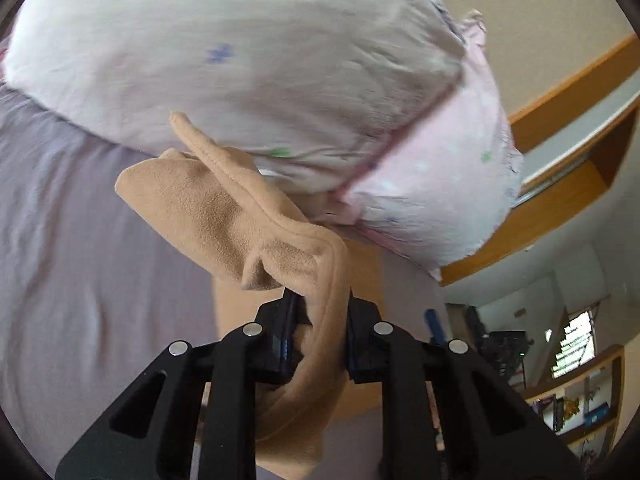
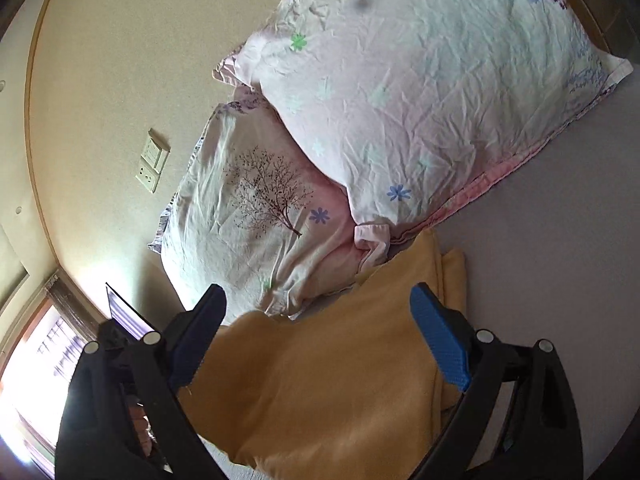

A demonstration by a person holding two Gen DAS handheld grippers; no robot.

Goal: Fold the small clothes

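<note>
A tan fleece garment (image 1: 224, 216) hangs from my left gripper (image 1: 320, 300), which is shut on a bunched fold of it and holds it lifted above the lilac bedsheet (image 1: 80, 280). In the right wrist view the same tan garment (image 2: 328, 372) lies partly spread on the bed below my right gripper (image 2: 320, 308). That gripper is open, its blue-padded fingers (image 2: 440, 344) standing wide apart over the cloth and holding nothing.
Two flowered pink-white pillows (image 2: 420, 92) (image 2: 260, 216) lie stacked at the head of the bed, touching the garment's far edge. A wall with a socket plate (image 2: 150, 168) and a window (image 2: 36, 360) stands behind. Wooden shelves (image 1: 580, 392) show at the right.
</note>
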